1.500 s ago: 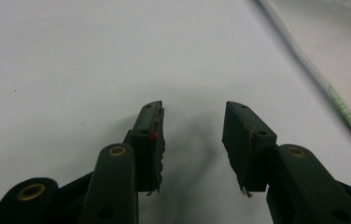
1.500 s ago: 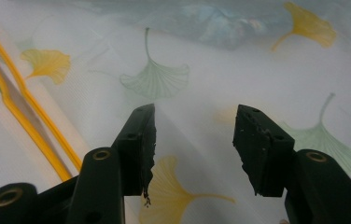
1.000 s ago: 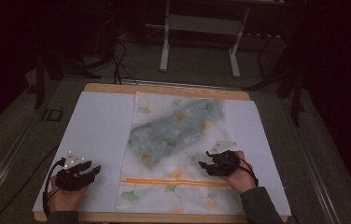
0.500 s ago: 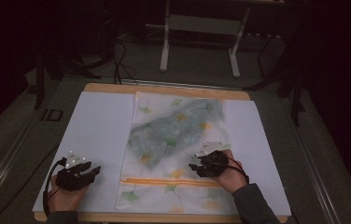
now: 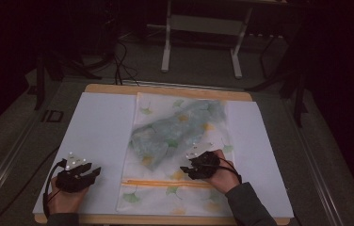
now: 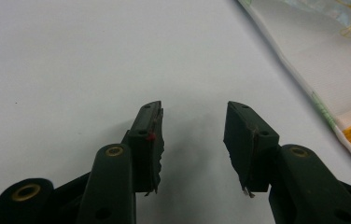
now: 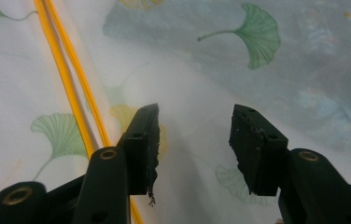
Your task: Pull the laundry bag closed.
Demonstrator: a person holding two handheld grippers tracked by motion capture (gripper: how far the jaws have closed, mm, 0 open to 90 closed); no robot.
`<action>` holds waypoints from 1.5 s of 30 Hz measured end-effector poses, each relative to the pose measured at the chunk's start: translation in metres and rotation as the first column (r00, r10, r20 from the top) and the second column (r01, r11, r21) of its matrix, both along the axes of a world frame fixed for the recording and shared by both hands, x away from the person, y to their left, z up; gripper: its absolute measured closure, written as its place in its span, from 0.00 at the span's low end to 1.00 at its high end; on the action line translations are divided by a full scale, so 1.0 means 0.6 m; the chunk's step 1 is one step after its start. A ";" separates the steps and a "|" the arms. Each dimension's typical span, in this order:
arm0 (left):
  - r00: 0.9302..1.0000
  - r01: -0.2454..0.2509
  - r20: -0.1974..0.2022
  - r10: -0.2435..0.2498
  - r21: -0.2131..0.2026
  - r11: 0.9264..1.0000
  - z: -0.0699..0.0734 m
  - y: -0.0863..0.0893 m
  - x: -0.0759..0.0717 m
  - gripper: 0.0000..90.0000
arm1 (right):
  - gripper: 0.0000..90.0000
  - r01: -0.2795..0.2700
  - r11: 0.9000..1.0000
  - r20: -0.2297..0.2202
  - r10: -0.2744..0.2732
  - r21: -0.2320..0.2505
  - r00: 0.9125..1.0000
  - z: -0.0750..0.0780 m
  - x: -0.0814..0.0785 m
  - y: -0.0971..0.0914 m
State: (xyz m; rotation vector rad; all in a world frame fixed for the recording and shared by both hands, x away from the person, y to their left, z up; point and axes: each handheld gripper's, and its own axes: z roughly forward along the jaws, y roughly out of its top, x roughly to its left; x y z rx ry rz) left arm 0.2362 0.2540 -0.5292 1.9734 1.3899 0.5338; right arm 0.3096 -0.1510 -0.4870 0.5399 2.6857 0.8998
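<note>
I can read no text, label, brand, number or sign on anything in front of me.

The pouch's (image 5: 177,155) contents show only as a grey-green mass (image 5: 175,134) through its mesh, too veiled to identify. The high view's bottom edge cuts off both forearms and the table's (image 5: 165,219) near edge. Beyond the table, the room lies in darkness, with only a pale frame's legs (image 5: 201,37) discernible. In the right gripper view the pouch runs off every edge. In the left gripper view the hand-held gripper's body is cropped at the bottom.
</note>
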 end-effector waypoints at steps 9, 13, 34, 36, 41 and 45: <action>1.000 0.005 0.002 -0.005 0.003 1.000 -0.002 -0.001 0.000 0.63 | 0.58 -0.030 1.000 0.004 0.030 -0.001 1.000 0.005 -0.002 0.023; 1.000 0.004 -0.001 -0.004 -0.007 1.000 -0.002 -0.001 -0.001 0.64 | 0.58 -0.038 0.999 0.005 0.038 -0.003 0.999 0.006 -0.002 0.030; 1.000 0.000 -0.018 0.000 0.007 1.000 0.001 -0.003 0.002 0.61 | 0.61 -0.102 0.995 -0.011 0.102 0.001 0.995 -0.003 -0.005 0.073; 1.000 0.002 -0.017 -0.002 0.010 1.000 0.001 -0.004 0.002 0.62 | 0.62 -0.107 0.994 -0.015 0.107 0.003 0.994 -0.005 -0.006 0.078; 1.000 0.011 -0.018 -0.011 0.017 1.000 0.000 -0.006 0.002 0.63 | 0.63 -0.129 0.992 -0.025 0.129 0.004 0.991 -0.009 -0.008 0.092; 1.000 0.015 -0.017 -0.015 0.014 1.000 0.000 -0.006 0.002 0.62 | 0.63 -0.142 0.990 -0.031 0.142 0.012 0.989 -0.013 -0.010 0.104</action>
